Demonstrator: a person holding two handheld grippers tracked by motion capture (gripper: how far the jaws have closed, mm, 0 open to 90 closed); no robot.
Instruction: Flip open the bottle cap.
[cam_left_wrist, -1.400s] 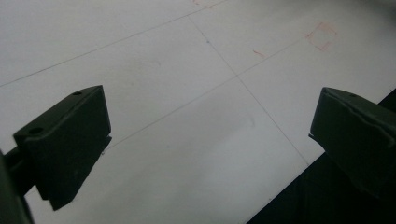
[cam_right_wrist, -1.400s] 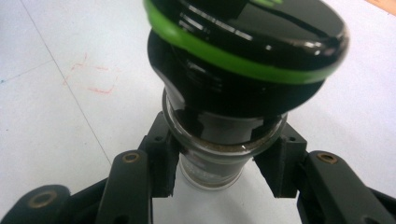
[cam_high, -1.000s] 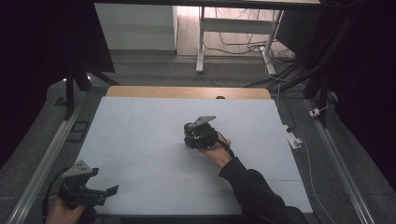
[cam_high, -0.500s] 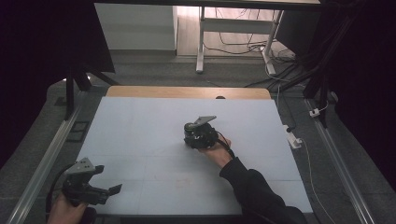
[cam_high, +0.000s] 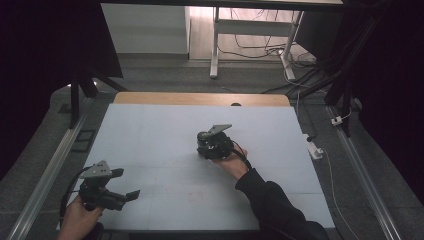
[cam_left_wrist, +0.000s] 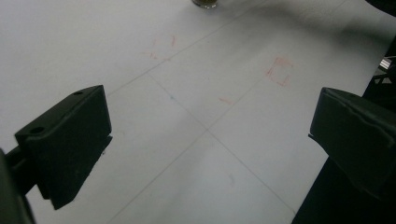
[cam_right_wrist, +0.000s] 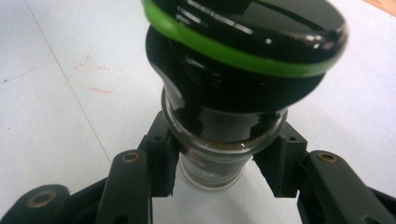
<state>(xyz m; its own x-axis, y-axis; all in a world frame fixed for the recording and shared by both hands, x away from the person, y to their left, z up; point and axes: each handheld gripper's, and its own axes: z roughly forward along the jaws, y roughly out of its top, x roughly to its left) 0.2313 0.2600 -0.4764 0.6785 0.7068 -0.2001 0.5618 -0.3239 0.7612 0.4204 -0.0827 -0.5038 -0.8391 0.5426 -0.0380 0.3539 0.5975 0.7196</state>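
A glass jar (cam_right_wrist: 212, 163) with a black cap ringed in green (cam_right_wrist: 243, 56) stands upright on the white table sheet (cam_high: 150, 140). My right gripper (cam_right_wrist: 219, 175) is shut on its glass body just under the cap. In the high view that gripper (cam_high: 205, 146) and the jar (cam_high: 202, 136) sit near the middle of the table. My left gripper (cam_high: 127, 184) hovers over the near left corner, jaws wide apart and empty. Its own view shows its two black jaws (cam_left_wrist: 205, 140) over bare sheet, with the jar's base (cam_left_wrist: 204, 3) far off at the top edge.
Faint red pencil marks (cam_left_wrist: 279, 70) and thin seam lines cross the sheet. A wooden strip (cam_high: 200, 98) borders the far edge. Metal rails (cam_high: 50, 170) run along both sides. A white power strip (cam_high: 314, 150) lies on the floor to the right.
My left gripper has shifted a little to the right and farther onto the table. The right gripper and the jar have stayed where they were.
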